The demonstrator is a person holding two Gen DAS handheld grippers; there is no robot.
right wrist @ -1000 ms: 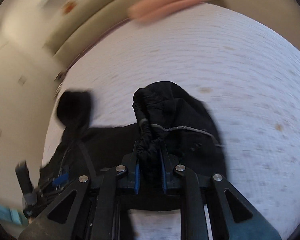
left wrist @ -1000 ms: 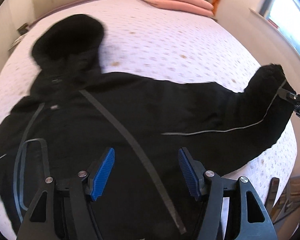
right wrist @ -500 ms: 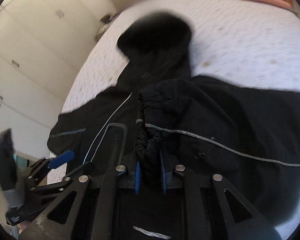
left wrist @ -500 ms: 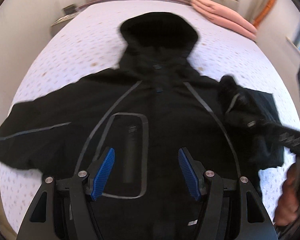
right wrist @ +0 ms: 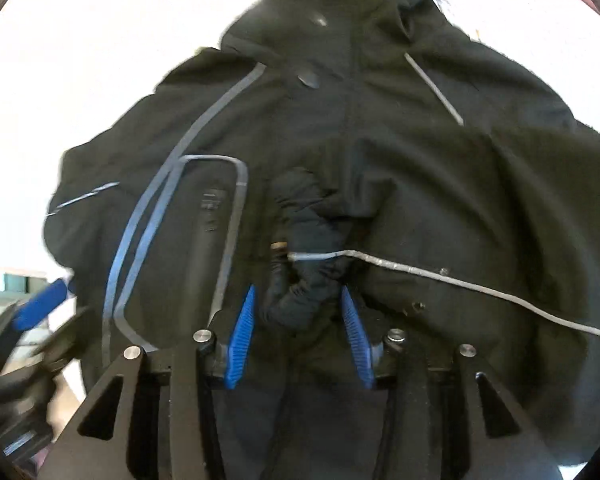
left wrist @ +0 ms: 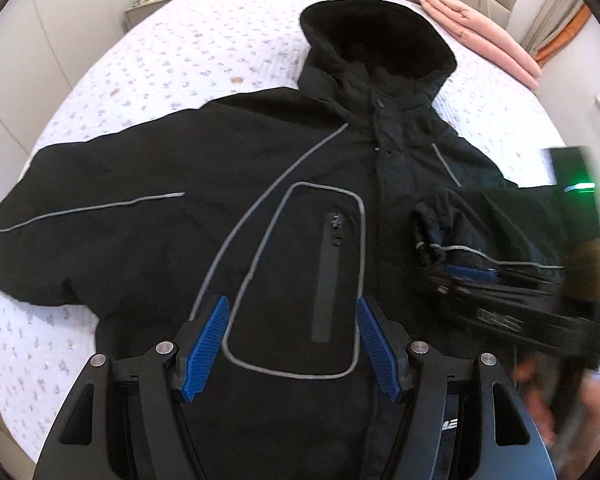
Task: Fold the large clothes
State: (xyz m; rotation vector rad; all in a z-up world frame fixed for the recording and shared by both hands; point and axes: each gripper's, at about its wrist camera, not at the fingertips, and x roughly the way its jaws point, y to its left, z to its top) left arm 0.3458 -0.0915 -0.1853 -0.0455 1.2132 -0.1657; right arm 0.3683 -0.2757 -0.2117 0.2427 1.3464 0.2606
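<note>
step: folding sleeve in | big black hooded jacket (left wrist: pixel 260 208) flat on white dotted bed (left wrist: pixel 160 60) | right gripper (right wrist: pixel 300 320) fingers apart, sleeve cuff (right wrist: pixel 304 276) loose between | left gripper (left wrist: pixel 294 344) fingers apart, empty | next: other sleeve at 9 o'clock

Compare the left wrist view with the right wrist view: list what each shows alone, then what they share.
Only the left wrist view shows the folded pink blanket by the headboard, the whole hood, the jacket's outstretched sleeve and the patterned bedspread.

Only the right wrist view shows the right gripper with its jaws open on either side of the cuff, not clamping it.

Both show the black jacket, its grey-outlined chest pocket and the other sleeve folded across the front.
</note>
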